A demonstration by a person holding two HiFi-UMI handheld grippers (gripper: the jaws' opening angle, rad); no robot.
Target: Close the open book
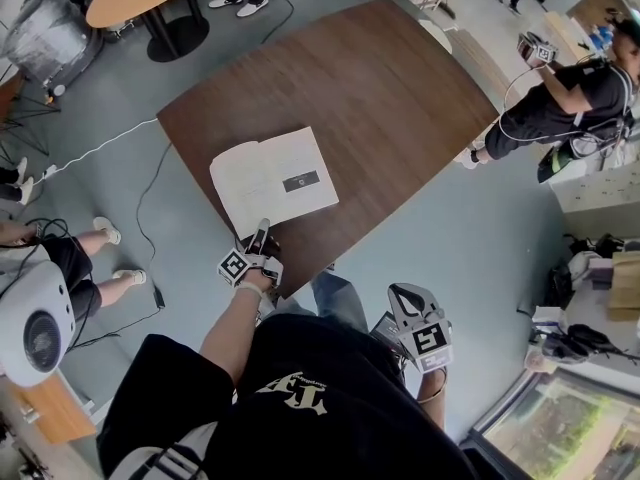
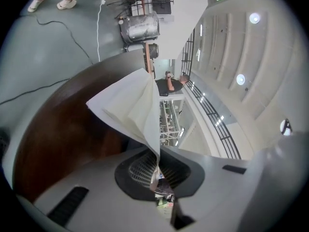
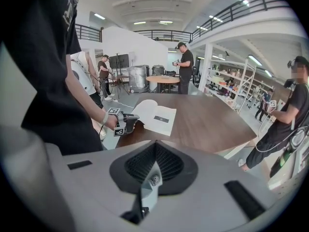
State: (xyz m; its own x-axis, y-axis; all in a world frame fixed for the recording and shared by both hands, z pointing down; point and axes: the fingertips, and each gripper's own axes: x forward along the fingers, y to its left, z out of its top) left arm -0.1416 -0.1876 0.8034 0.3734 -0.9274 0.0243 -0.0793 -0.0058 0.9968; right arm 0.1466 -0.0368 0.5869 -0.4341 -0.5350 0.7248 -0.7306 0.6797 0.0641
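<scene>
The open book (image 1: 273,180) is laid by the near edge of the table (image 1: 400,98), one page pinched between the jaws of the left gripper (image 2: 157,172); bare tabletop is left beyond. The right gripper (image 3: 152,173) is held off the table, jaws pressed together, empty

White-paged open book (image 1: 275,180), a small dark rectangle printed on its right page; lies face up at the near-left edge of the brown table (image 1: 400,118), its near-left page lifted and curled.
</scene>
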